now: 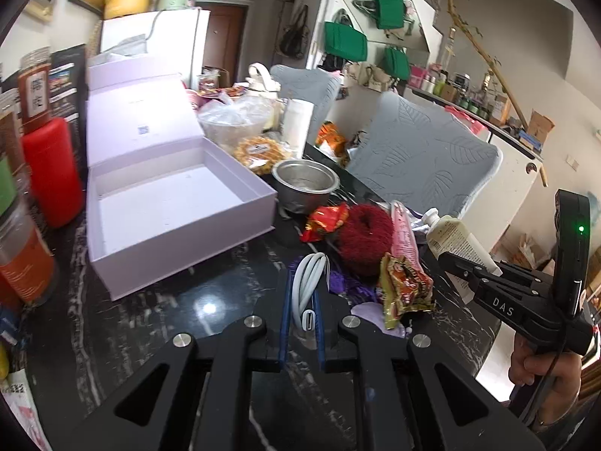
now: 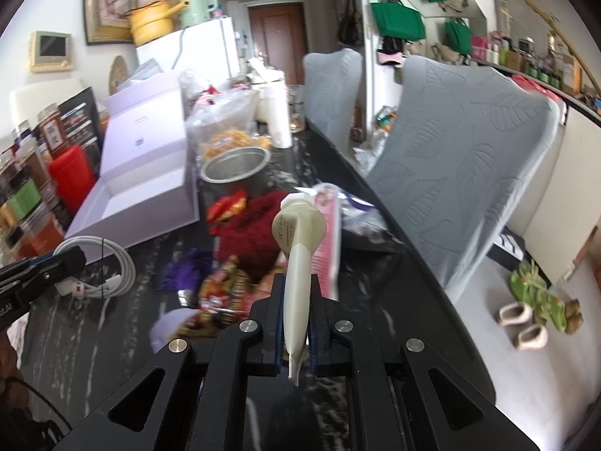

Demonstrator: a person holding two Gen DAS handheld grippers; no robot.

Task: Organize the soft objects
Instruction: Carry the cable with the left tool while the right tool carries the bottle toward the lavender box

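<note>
My left gripper (image 1: 302, 293) is shut on a coiled white cable (image 1: 308, 282), held just above the dark table; the cable also shows in the right wrist view (image 2: 101, 267). My right gripper (image 2: 295, 293) is shut on a cream tube (image 2: 298, 248) with a white cap, lifted above the pile; the tube shows in the left wrist view (image 1: 456, 240). An open lavender box (image 1: 169, 203) stands empty to the left (image 2: 139, 203). A dark red fuzzy item (image 1: 366, 236), red snack packets (image 1: 325, 220) and a pink packet (image 1: 403, 233) lie between.
A metal bowl (image 1: 306, 180) stands behind the pile. Jars and a red container (image 1: 52, 173) line the left edge. Bags of food crowd the far table. Grey-covered chairs (image 2: 462, 158) stand along the right edge of the table (image 1: 150, 319).
</note>
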